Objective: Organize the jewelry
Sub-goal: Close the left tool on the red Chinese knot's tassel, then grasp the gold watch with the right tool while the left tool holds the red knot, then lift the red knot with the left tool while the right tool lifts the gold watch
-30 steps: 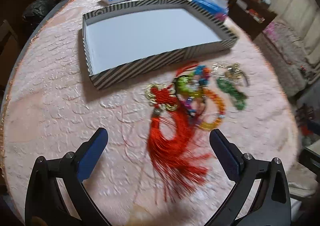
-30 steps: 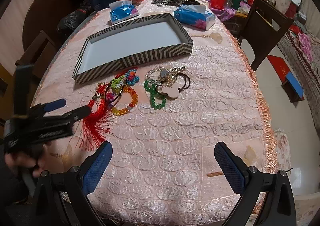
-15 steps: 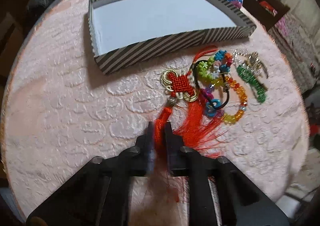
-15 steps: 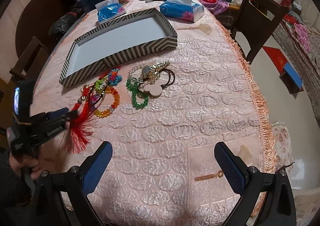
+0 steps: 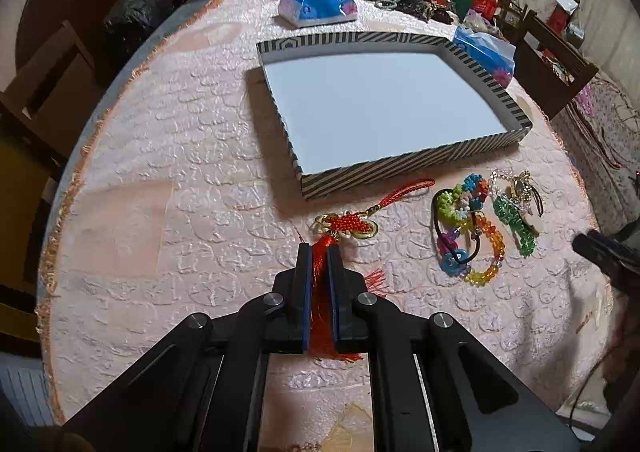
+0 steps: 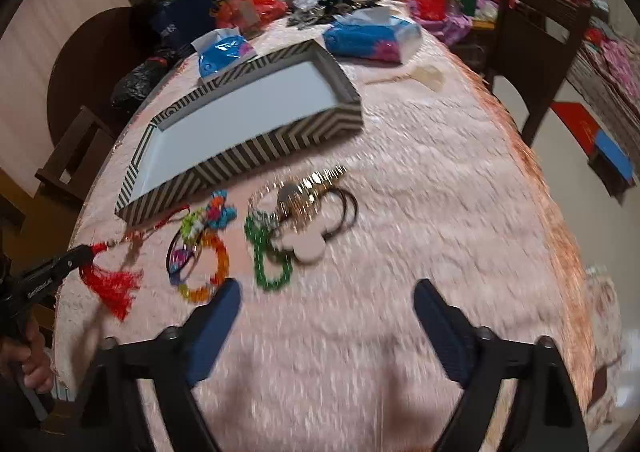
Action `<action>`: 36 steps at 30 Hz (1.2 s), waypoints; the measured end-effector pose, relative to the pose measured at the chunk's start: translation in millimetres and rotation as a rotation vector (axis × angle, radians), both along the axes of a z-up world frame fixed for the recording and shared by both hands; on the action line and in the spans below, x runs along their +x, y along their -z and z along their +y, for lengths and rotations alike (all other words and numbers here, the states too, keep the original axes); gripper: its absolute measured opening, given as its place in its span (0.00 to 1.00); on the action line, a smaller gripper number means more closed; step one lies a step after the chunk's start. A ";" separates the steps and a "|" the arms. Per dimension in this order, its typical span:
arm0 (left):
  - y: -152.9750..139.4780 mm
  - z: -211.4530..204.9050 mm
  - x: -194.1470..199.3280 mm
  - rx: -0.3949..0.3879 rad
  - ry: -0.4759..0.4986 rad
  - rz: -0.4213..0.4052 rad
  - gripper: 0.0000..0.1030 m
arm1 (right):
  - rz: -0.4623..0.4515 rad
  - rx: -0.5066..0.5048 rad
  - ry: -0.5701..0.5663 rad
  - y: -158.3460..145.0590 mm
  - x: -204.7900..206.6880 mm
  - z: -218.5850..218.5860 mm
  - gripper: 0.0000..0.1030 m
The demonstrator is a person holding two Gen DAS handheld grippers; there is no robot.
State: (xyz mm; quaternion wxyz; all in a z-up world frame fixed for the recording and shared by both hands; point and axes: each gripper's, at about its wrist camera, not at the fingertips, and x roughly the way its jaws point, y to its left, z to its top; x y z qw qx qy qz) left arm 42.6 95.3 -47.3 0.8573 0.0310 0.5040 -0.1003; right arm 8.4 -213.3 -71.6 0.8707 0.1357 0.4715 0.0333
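We count one striped tray (image 5: 408, 167) and one red tassel knot (image 5: 347, 223) on one pink tablecloth (image 5: 180, 171). Beaded bracelets: one rainbow bracelet (image 5: 486, 252), one green bracelet (image 5: 516, 223) and one multicolour knitted one (image 5: 468, 191) (the pile is tangled, so there could be more in it). We see one gold watch-like piece (image 6: 308, 191), one pale flower-shaped piece (image 6: 306, 246) and two dark hair ties (image 6: 346, 211). Tissue packs: two, a blue pack (image 5: 318, 7) and a second pack (image 6: 372, 37). Wooden chairs: two (image 6: 536, 51) (image 6: 72, 155)

tissue packs (image 5: 318, 7), wooden chair (image 6: 536, 47)
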 end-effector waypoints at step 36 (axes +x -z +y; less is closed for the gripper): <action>-14.4 -30.3 17.0 -0.127 0.164 0.050 0.04 | -0.095 0.153 -0.072 -37.0 25.2 3.8 0.08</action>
